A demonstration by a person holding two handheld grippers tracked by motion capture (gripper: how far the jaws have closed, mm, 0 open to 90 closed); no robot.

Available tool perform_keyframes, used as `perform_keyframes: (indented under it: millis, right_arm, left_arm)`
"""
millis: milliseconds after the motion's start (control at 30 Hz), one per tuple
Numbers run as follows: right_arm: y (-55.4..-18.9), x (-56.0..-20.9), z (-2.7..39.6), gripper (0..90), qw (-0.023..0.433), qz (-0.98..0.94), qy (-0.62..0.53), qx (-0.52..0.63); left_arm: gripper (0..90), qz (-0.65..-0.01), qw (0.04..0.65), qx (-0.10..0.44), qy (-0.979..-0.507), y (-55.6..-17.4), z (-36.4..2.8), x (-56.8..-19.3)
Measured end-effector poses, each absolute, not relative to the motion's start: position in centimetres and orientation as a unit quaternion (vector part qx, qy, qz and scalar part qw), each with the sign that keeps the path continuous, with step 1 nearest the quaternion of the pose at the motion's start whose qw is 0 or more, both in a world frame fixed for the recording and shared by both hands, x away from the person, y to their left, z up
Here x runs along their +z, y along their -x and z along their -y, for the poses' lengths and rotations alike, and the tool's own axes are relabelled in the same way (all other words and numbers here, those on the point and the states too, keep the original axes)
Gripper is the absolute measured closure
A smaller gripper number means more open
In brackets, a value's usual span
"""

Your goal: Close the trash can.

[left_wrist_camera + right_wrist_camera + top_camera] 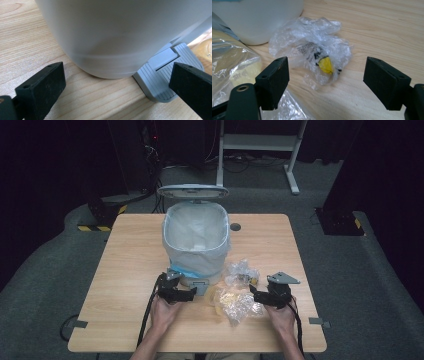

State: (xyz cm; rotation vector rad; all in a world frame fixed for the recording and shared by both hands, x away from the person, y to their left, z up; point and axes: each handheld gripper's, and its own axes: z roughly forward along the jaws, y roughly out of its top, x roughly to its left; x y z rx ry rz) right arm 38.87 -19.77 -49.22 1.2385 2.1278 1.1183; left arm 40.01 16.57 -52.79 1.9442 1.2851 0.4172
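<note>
A white pedal bin (196,242) stands near the middle of the light wood-grain desk (125,265), lined with a thin translucent bag whose edge folds over the rim, its grey lid (193,191) tipped up at the back. The bin's wall is smooth, matte and rounded; at its foot a grey ribbed pedal (166,77) juts out onto the desk. The left hand-held gripper (175,290) sits low in front of the bin, jaws spread wide and empty, one black block on bare wood, the other just over the pedal's outer edge; the bin's curved base blocks the way straight ahead. To the right of the bin lie crinkled clear plastic wrappers: a small crumpled one (317,56) with black print and a bright yellow patch, just beside the bin's base, and a larger glossy bag (234,67) with pale yellow contents, close to it and partly under the right gripper's jaw. The right hand-held gripper (325,80) is likewise released, its square matte jaws apart on either side of the small wrapper without touching it. A round cable hole (235,226) marks the desk beyond the bin.
</note>
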Motion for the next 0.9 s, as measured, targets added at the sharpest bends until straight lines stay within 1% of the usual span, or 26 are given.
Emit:
perform_keyframes:
  millis: [133,367,900]
  right_arm:
    - [-39.5,-49.4,19.2,20.5,0.21,-0.773,-0.444,0.4]
    - [-40.1,-48.5,18.7,21.9,0.21,-0.773,-0.437,0.409]
    - [-43.6,-49.0,15.6,23.6,0.204,-0.801,-0.431,0.362]
  left_arm:
    - [0.8,-0.503,0.377,0.163,-0.76,-40.0,-16.6,-52.8]
    - [0.7,-0.502,0.378,0.163,-0.76,-40.0,-16.6,-52.8]
    - [0.8,-0.504,0.377,0.163,-0.76,-40.0,-16.6,-52.8]
